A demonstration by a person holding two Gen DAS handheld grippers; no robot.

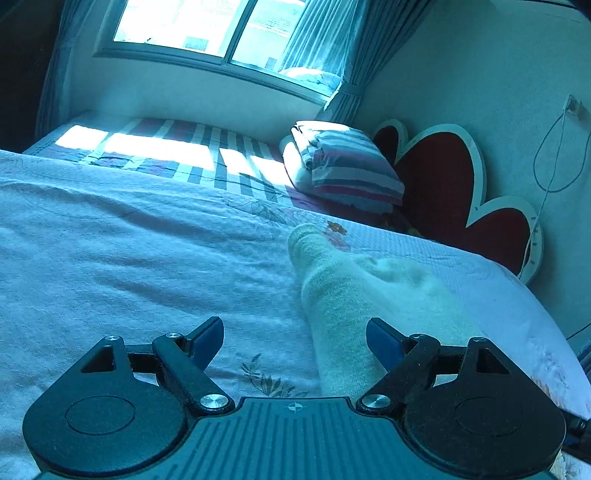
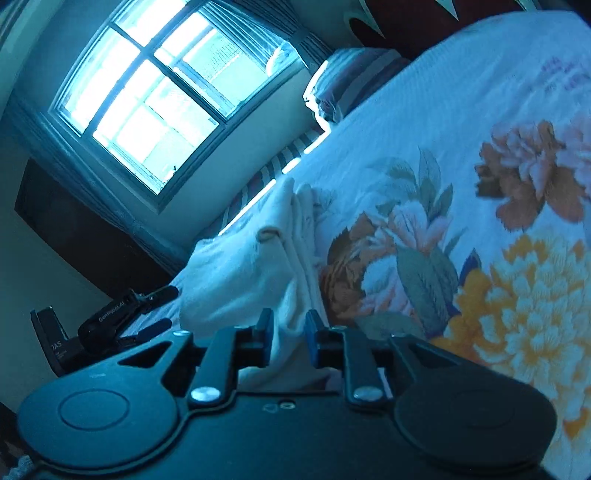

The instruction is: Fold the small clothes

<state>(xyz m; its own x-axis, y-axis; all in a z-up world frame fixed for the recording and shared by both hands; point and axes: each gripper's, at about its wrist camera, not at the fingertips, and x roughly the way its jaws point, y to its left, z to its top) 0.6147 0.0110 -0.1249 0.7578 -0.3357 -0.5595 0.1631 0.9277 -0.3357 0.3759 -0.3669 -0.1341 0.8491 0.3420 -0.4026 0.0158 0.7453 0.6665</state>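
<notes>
A cream knit garment [image 1: 351, 295] lies long and rumpled on the pale floral blanket [image 1: 129, 258]. My left gripper [image 1: 295, 339] hovers low over its near end. Its jaws stand wide open, the right blue pad [image 1: 384, 343] sits over the cloth, and nothing is pinched. In the right wrist view the same garment [image 2: 251, 266] rises in converging folds into my right gripper [image 2: 290, 339]. Those blue pads stand close together with the cloth filling the gap. The left gripper [image 2: 162, 310] shows there at the garment's far left end, open.
The blanket [image 2: 443, 184] has big orange and yellow flowers. A folded striped quilt [image 1: 347, 166] lies on the striped sheet toward the window [image 1: 207, 26]. A red heart-shaped headboard [image 1: 443, 184] and a hanging cable [image 1: 554, 158] are on the right wall.
</notes>
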